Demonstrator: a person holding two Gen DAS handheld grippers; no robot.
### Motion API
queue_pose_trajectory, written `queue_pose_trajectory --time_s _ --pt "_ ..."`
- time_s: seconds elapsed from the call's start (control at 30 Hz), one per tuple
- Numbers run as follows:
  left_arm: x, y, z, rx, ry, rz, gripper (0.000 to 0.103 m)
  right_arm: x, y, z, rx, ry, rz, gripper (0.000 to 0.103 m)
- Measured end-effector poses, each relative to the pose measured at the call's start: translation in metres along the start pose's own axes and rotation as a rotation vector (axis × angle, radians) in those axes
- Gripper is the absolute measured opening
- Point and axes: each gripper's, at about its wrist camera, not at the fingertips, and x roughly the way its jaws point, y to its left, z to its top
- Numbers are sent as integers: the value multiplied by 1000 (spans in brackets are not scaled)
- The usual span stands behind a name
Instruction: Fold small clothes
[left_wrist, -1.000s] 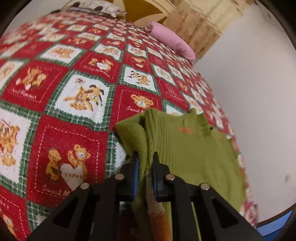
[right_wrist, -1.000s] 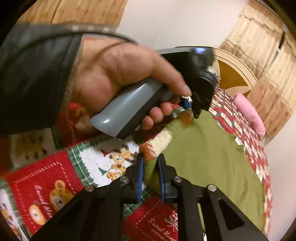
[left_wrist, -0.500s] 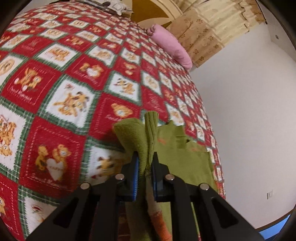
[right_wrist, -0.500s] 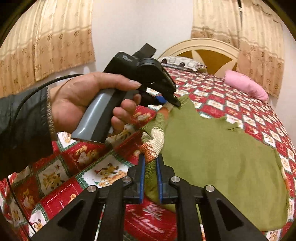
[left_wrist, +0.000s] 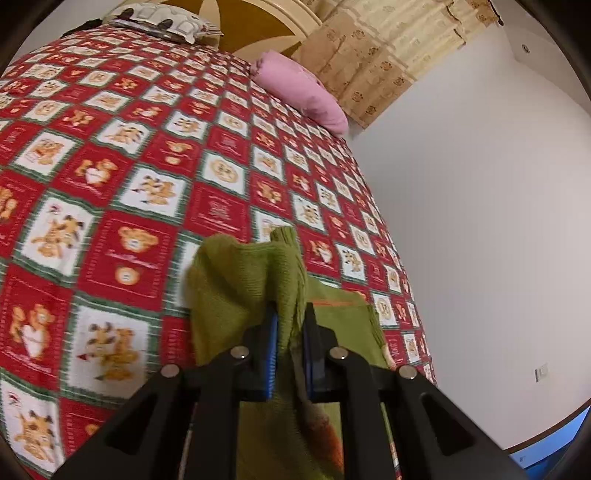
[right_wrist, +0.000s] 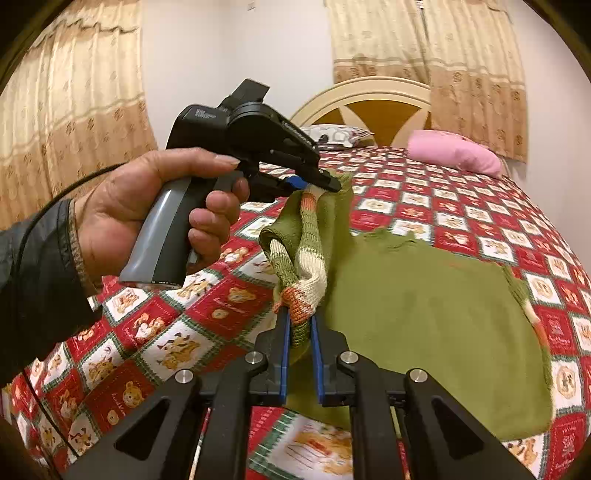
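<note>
A: Green sweater (right_wrist: 424, 325) — where is it found, taking the pink pillow (right_wrist: 454, 151) as the mark?

B: It is spread on the red teddy-bear bedspread (right_wrist: 461, 214), at the end of the bed away from the pink pillow, on that pillow's side of the bed. Most of the body is laid flat; the edge farther from the pillow is lifted clear of the bedspread.

A: By what is that edge lifted?

B: The striped sleeve (right_wrist: 306, 266) is clamped between the blue pads of the right gripper (right_wrist: 299, 328), at the orange and green cuff. A green fold higher up is pinched at the tips of the left gripper (right_wrist: 325, 181), which is held in a person's hand (right_wrist: 147, 206) with a dark sleeve at the wrist.

A: And in the left wrist view?

B: The left gripper (left_wrist: 290, 325) is seen closed on bunched green knit, and the pink pillow (left_wrist: 303, 92) is seen well beyond it, beside the headboard (left_wrist: 258, 29).
</note>
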Motion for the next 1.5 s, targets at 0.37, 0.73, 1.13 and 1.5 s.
queue_pose_trajectory --time_s 0.37,0.73,1.13,1.5 --pt "40 -60 -9 66 38 -5 12 -27 -63 -12 144 -22 -4 9" --pt "80 -113 -22 138 85 -35 12 -54 -121 -30 255 -45 -34 9" --pt "124 -140 -42 166 147 -35 12 -67 -167 -55 364 -36 -48 9" --pt "161 -153 -59 201 196 -6 12 -70 -197 -79 469 -15 -33 9"
